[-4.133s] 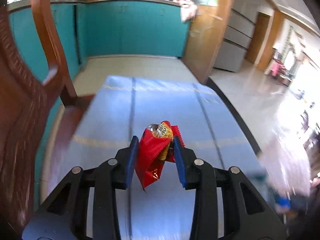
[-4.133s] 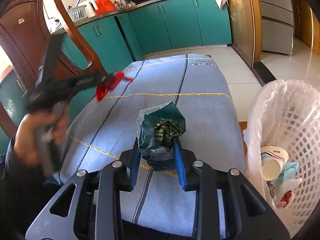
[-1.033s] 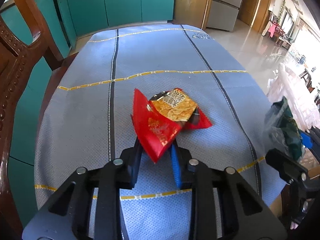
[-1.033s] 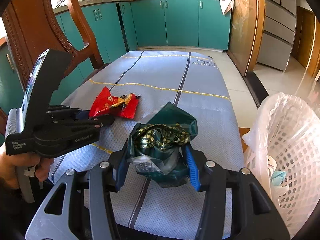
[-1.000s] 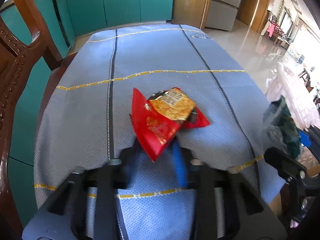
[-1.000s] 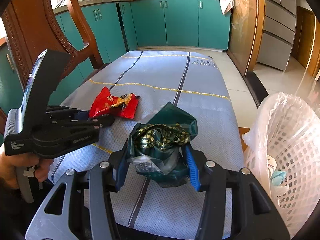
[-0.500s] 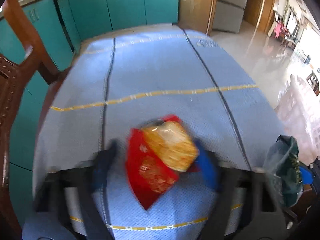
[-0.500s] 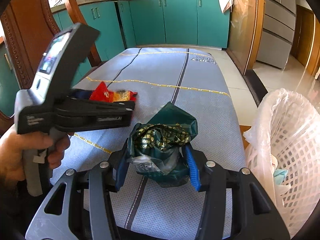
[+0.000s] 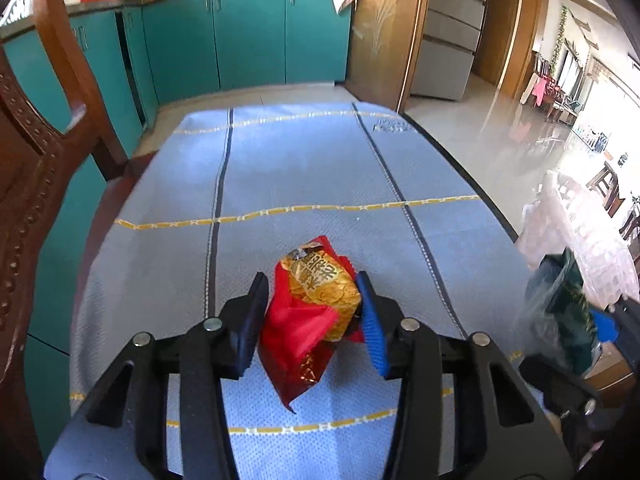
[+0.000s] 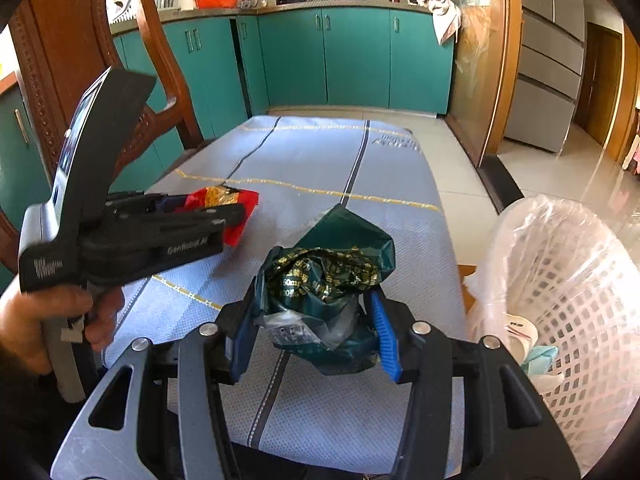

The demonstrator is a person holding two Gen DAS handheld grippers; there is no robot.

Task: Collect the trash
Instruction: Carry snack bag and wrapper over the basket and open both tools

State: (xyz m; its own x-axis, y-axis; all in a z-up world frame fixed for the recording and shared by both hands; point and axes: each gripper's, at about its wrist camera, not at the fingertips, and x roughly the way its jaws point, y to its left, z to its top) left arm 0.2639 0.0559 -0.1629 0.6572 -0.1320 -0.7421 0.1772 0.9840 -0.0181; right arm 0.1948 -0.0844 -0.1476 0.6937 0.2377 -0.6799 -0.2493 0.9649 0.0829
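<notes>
My left gripper (image 9: 312, 320) is shut on a red and gold snack wrapper (image 9: 312, 312) and holds it just above the blue cloth-covered table (image 9: 304, 176). It also shows in the right wrist view (image 10: 224, 208), with the left gripper (image 10: 240, 210) at left. My right gripper (image 10: 314, 326) is shut on a crumpled dark green wrapper (image 10: 324, 280) held over the table's near right part. The green wrapper also shows at the right edge of the left wrist view (image 9: 568, 312). A white mesh trash basket (image 10: 568, 280) with a clear liner stands right of the table.
A carved wooden chair (image 10: 80, 72) stands at the table's left side. Teal kitchen cabinets (image 10: 352, 60) lie beyond the far end. The basket holds a paper cup (image 10: 516, 330) and other scraps. Tiled floor (image 9: 488, 148) runs off to the right.
My left gripper opened, then shut again on the red wrapper and lifted it off the cloth. My right gripper kept hold of the green wrapper and barely moved.
</notes>
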